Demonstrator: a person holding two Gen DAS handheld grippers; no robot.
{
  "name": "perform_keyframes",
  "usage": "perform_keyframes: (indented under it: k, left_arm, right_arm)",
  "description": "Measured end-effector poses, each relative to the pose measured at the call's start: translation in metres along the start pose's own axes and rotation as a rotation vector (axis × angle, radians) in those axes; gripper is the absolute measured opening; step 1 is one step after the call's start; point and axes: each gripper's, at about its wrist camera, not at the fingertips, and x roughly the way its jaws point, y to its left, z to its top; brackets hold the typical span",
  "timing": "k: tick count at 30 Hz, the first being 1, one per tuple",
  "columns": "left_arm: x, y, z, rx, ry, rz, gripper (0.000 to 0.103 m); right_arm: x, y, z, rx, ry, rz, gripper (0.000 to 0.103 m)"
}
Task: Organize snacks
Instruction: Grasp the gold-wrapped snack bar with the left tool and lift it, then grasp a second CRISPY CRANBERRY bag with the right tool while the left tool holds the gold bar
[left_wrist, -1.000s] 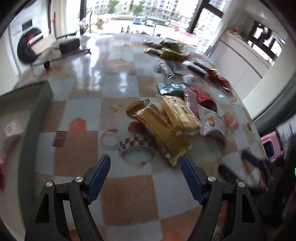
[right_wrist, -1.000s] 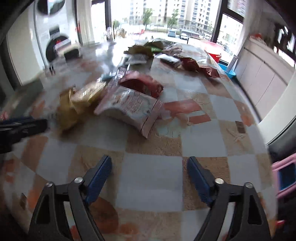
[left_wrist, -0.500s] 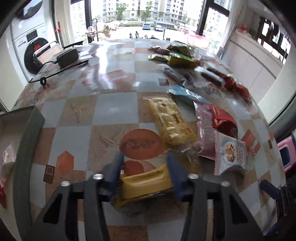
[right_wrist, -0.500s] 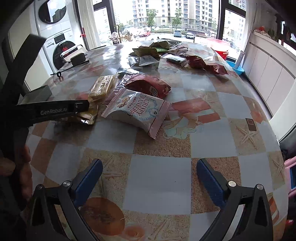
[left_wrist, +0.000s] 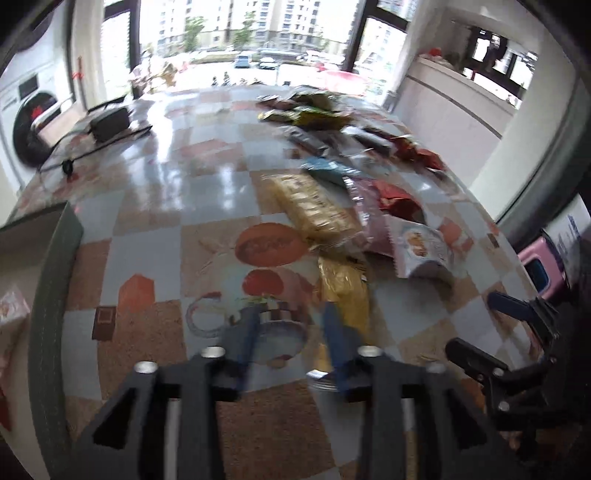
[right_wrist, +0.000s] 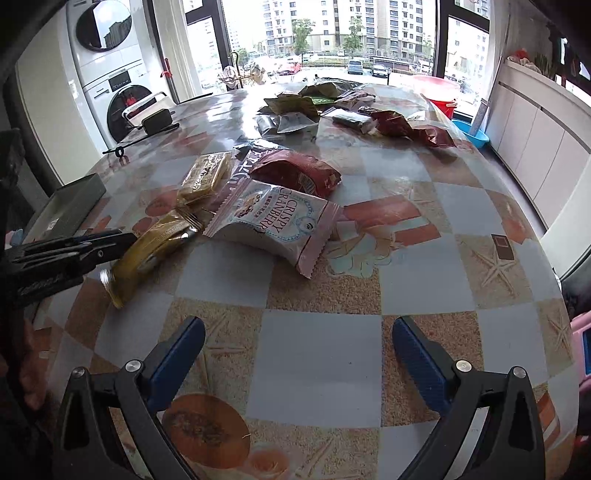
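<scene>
The left gripper (left_wrist: 290, 336) has just been opening; the long golden foil snack pack (left_wrist: 345, 291) seems beside its right finger, not between, though blurred. Only the right wrist view shows this pack (right_wrist: 147, 254) sharply, lying on the table, while the right gripper (right_wrist: 299, 347) stands wide apart and empty.

Near table (right_wrist: 317, 362) bare; snack pile (right_wrist: 273, 218) probably blocks centre.
</scene>
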Motion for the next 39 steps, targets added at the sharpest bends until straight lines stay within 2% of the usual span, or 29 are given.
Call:
perform_keyframes:
  k: [2, 6, 8, 10, 13, 14, 16, 17, 22, 25, 27, 29, 31, 34, 37, 39]
  left_arm:
    - [-0.008, -0.01, 0.001, 0.04, -0.024, -0.031, 0.072]
    - [-0.017, -0.033, 0.004, 0.131, -0.056, -0.02, 0.077]
    - [-0.008, -0.041, 0.006, 0.144, -0.019, -0.016, 0.077]
    - [0.009, -0.049, 0.007, 0.154, 0.034, 0.025, 0.077]
    - [0.023, -0.046, 0.002, 0.103, 0.065, 0.031, 0.076]
    - [0.022, -0.046, 0.0, 0.091, 0.042, 0.051, 0.071]
    - [0.022, -0.05, -0.004, 0.117, 0.022, 0.1, 0.049]
    - [0.019, -0.049, -0.005, 0.12, 0.013, 0.091, 0.023]
    - [0.005, -0.018, -0.017, 0.024, -0.023, 0.026, 0.024]
    - [-0.004, 0.004, -0.023, -0.017, -0.035, 0.035, 0.024]
    - [-0.007, 0.018, -0.025, -0.075, -0.041, 0.012, 0.024]
    - [-0.006, 0.021, -0.023, -0.093, -0.045, 0.018, 0.024]
    - [-0.005, 0.012, -0.023, -0.057, -0.047, 0.064, 0.024]
    - [-0.003, 0.005, -0.022, -0.026, -0.048, 0.102, 0.024]
    - [-0.003, 0.008, -0.022, -0.039, -0.05, 0.087, 0.024]
    - [-0.001, 0.007, -0.021, -0.034, -0.05, 0.092, 0.025]
  right_arm:
    - [0.0, 0.001, 0.0, -0.004, 0.003, -0.006, 0.102]
    - [0.002, 0.002, 0.0, -0.011, 0.007, -0.016, 0.102]
    - [0.002, 0.002, 0.0, -0.013, 0.009, -0.019, 0.102]
    - [0.002, 0.002, 0.0, -0.012, 0.009, -0.019, 0.102]
    - [0.002, 0.003, 0.0, -0.014, 0.011, -0.022, 0.102]
    - [0.002, 0.003, 0.0, -0.016, 0.012, -0.024, 0.102]
    - [0.002, 0.003, 0.0, -0.017, 0.013, -0.025, 0.102]
    - [0.002, 0.003, 0.0, -0.016, 0.012, -0.025, 0.102]
    - [0.001, 0.002, 0.0, -0.012, 0.007, -0.013, 0.102]
    - [-0.004, -0.004, 0.001, 0.009, -0.008, 0.06, 0.102]
    - [-0.002, -0.003, 0.008, -0.003, 0.008, 0.079, 0.102]
    - [0.001, 0.007, 0.022, -0.08, 0.004, 0.057, 0.102]
    - [0.009, 0.02, 0.034, -0.191, 0.0, 0.029, 0.102]
    - [0.028, 0.046, 0.044, -0.472, 0.011, -0.029, 0.102]
    - [0.034, 0.05, 0.052, -0.559, 0.003, 0.015, 0.102]
    - [0.043, 0.049, 0.061, -0.558, 0.047, 0.069, 0.095]
